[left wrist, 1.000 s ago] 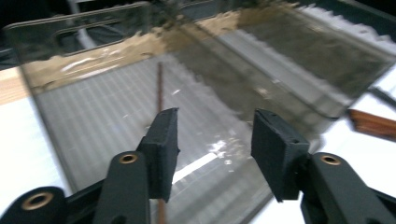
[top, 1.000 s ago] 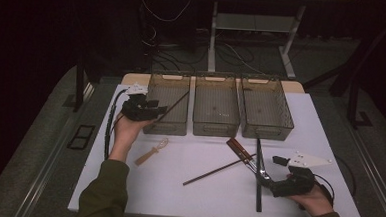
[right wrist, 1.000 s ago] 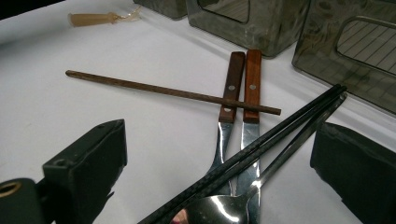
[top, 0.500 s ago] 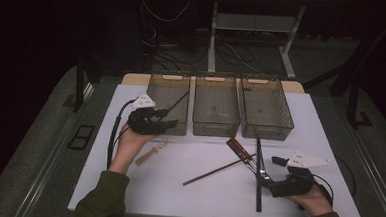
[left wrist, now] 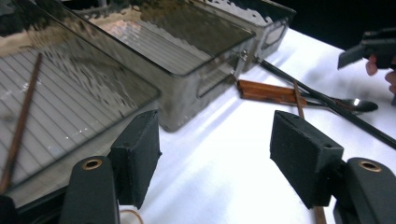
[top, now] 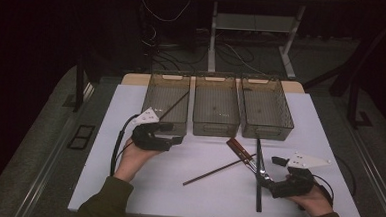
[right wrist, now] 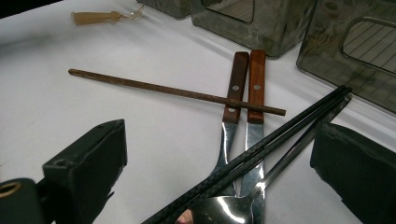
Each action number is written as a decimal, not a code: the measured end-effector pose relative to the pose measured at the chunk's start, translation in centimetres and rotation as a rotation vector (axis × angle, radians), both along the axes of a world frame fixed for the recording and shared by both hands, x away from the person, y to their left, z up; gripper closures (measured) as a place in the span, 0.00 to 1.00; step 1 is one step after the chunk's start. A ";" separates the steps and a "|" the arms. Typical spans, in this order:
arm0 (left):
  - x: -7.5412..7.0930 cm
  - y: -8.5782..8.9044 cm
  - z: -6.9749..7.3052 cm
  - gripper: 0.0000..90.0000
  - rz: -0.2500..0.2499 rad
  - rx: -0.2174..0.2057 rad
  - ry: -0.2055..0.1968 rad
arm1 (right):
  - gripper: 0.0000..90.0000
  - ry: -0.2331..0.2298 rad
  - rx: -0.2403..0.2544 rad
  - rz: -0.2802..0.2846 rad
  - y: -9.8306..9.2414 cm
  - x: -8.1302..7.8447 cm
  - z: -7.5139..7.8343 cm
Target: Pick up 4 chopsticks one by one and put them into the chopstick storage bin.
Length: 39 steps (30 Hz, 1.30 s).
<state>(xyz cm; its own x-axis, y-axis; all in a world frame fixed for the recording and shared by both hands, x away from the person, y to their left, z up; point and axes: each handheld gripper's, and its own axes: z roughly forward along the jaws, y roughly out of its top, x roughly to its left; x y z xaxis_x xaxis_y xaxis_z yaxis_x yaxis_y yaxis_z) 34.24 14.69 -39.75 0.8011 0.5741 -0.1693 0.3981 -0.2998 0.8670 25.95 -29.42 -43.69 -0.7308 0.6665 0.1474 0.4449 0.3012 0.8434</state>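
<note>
High view: we are seeing the left gripper spread and empty by the left bin, jaws just opening; the brown stick is lying diagonally, nearer the right gripper. Left gripper view: a stick is resting in the bin. Right gripper view: jaws wide, black chopsticks between them crossing cutlery.

Your sleeves are olive green; your left gripper is black with a pale three-cornered plate at its 11 o'clock and a black cable looping off at 7; your right gripper matches it; brass-ringed screw holes sit behind square black pads.
</note>
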 end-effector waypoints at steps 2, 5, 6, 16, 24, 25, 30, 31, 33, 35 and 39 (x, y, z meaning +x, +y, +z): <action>-0.6 -0.2 -0.4 0.35 -0.009 0.004 -0.003 | 0.04 -0.002 0.000 0.000 0.0 0.0 0.0; -1.3 -0.6 -0.8 0.35 -0.024 0.022 -0.006 | 0.04 -0.003 0.000 0.000 -0.1 0.0 0.0; -1.5 -0.7 -0.9 0.35 -0.030 0.025 -0.001 | 0.04 -0.003 -0.001 -0.001 0.0 0.0 0.0; -2.9 -2.5 -1.9 0.38 -0.093 0.085 -0.005 | 0.04 -0.002 0.001 0.002 0.0 0.0 0.0; -3.3 -4.4 -2.7 0.51 -0.144 0.094 0.010 | 0.04 0.001 0.001 -0.003 0.0 0.1 0.0; -3.3 -4.7 -2.8 0.52 -0.149 0.091 0.015 | 0.04 0.002 0.000 -0.003 0.0 0.1 0.0; -3.5 -5.6 -3.1 0.63 -0.180 0.093 0.032 | 0.04 0.000 -0.001 -0.004 0.0 0.0 0.0; -3.5 -5.8 -3.2 0.65 -0.190 0.091 0.039 | 0.04 0.002 0.000 -0.004 0.0 0.1 0.0; -3.6 -6.2 -3.4 0.67 -0.204 0.091 0.055 | 0.04 0.003 -0.002 -0.003 0.0 0.1 0.0; -3.5 -6.5 -3.7 0.71 -0.217 0.091 0.067 | 0.04 0.002 -0.003 -0.003 0.0 0.1 0.0; -3.5 -7.2 -4.1 0.76 -0.232 0.096 0.087 | 0.04 0.002 -0.003 -0.002 0.0 0.1 0.0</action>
